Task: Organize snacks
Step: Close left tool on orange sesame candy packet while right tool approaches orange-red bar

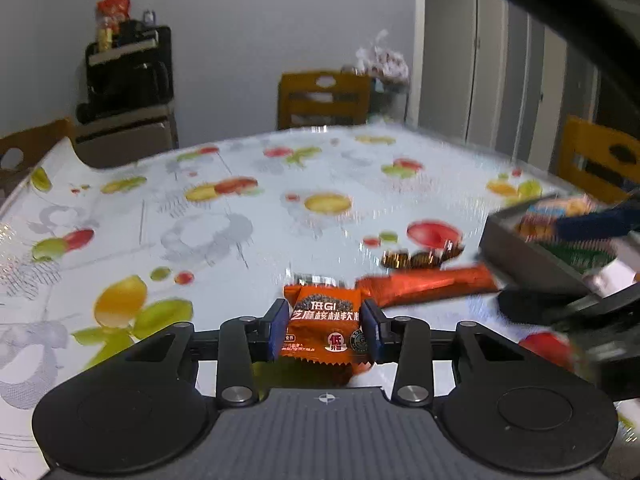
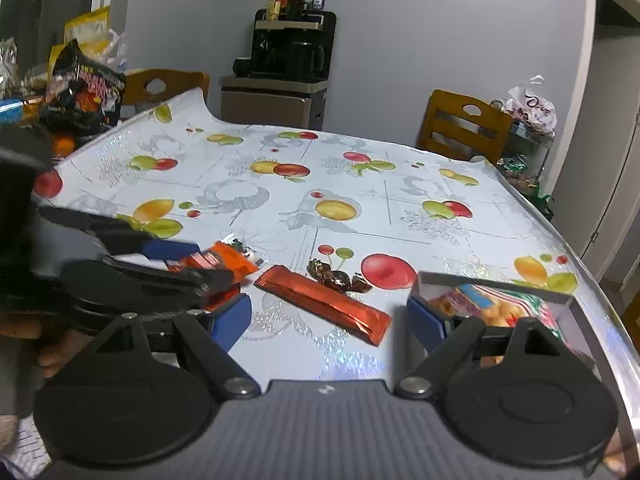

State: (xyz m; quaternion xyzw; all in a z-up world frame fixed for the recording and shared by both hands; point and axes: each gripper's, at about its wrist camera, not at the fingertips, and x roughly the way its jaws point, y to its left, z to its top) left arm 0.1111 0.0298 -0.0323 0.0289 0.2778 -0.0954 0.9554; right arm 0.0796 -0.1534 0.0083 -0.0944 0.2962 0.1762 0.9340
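My left gripper [image 1: 325, 330] is shut on a small orange snack packet [image 1: 326, 322], held just above the table; it also shows in the right wrist view [image 2: 224, 264] between the left gripper's blue pads. A long orange snack bar [image 2: 324, 304] lies on the fruit-print tablecloth [image 2: 280, 184], with a few brown wrapped candies [image 2: 338, 276] behind it. My right gripper [image 2: 328, 318] is open over the bar's near end, its right finger by the grey tray [image 2: 496, 280] that holds several snacks. In the left wrist view the bar [image 1: 424, 284] and tray [image 1: 532, 256] are at right.
Wooden chairs [image 2: 464, 124] stand around the table. A black snack bag [image 2: 82, 92] and other packets sit at the far left. A cabinet with a coffee machine [image 2: 288, 56] stands by the wall. A rack with bags [image 2: 528, 120] is at right.
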